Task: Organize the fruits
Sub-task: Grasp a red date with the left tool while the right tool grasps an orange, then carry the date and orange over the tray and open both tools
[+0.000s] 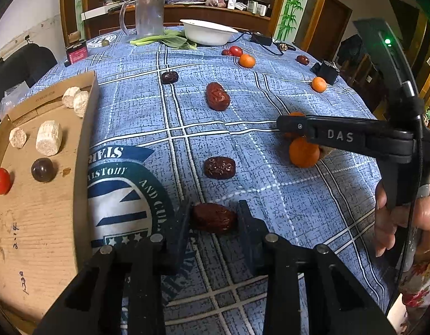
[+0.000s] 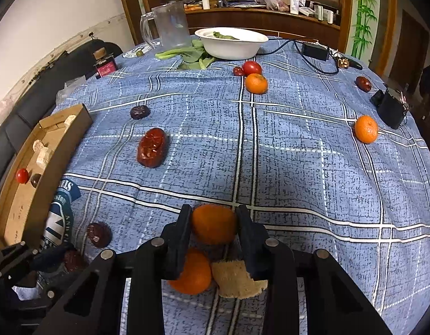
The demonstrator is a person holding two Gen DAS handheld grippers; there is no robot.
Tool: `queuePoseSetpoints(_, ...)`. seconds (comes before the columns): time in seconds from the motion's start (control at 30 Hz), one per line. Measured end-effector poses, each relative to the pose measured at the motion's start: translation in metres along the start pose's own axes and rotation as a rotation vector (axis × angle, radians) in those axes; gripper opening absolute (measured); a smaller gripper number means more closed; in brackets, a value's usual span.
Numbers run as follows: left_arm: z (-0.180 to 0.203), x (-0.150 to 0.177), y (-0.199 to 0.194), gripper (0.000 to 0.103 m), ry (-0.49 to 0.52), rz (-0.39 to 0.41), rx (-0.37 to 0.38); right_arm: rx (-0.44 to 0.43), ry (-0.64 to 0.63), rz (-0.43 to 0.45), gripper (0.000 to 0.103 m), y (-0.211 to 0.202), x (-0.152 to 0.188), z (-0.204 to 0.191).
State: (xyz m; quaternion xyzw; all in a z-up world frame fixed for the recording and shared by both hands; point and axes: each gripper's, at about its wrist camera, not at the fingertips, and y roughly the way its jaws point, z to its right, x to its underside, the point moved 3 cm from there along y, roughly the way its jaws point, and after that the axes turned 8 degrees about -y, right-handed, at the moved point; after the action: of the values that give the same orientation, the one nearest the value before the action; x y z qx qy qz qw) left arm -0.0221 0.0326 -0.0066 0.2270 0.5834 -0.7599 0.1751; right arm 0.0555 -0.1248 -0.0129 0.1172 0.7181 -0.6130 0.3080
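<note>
Dark red date (image 1: pixel 213 217) clamped between left gripper (image 1: pixel 213 219) jaws on the tabletop (image 1: pixel 298 209); orange tangerine (image 2: pixel 214 224) clamped between right gripper (image 2: pixel 214 224) jaws.

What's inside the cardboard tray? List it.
The cardboard tray holds a cherry tomato, a dark round fruit and four pale cylindrical pieces. Its near end is cut off by the picture's edge, so more may be there.

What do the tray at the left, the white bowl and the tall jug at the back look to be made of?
Tray: plain brown cardboard, matte, with raw folded edges and pen marks.
White bowl: smooth and slightly glossy, plastic or glazed ceramic; the look leaves it open.
Jug: see-through, cloudy, with a moulded handle, probably plastic, possibly glass.
</note>
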Motion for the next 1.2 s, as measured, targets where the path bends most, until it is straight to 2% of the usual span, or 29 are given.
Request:
queuePoseSetpoints(0.27, -0.005, 0.001, -0.038, 0.032, -0.031, 0.071, 0.029, -0.048, 0.000, 0.103, 0.034, -0.043, 0.002, -0.018)
queuePoseSetpoints(0.57, -0.029, 0.012, -0.087, 0.032, -0.104, 0.153, 0.055, -0.077, -0.058, 0.181, 0.035, -0.096, 0.008, -0.061)
queuePoseSetpoints(0.77, -0.069, 0.012, -0.130, 0.032, -0.157, 0.241, -0.013, -0.126, -0.114, 0.198, 0.035, -0.112, 0.008, -0.105)
queuePoseSetpoints(0.93, -0.112, -0.003, -0.149, 0.032, -0.170, 0.284, -0.121, -0.195, -0.164, 0.185, 0.035, -0.106, 0.001, -0.149)
queuePoseSetpoints(1.03, -0.139, -0.015, -0.147, 0.032, -0.194, 0.279, -0.157, -0.233, -0.195, 0.177, 0.035, -0.097, -0.006, -0.177)
queuePoseSetpoints(1.2, -0.185, -0.027, -0.123, 0.032, -0.268, 0.221, -0.173, -0.269, -0.246, 0.125, 0.035, -0.064, -0.016, -0.219)
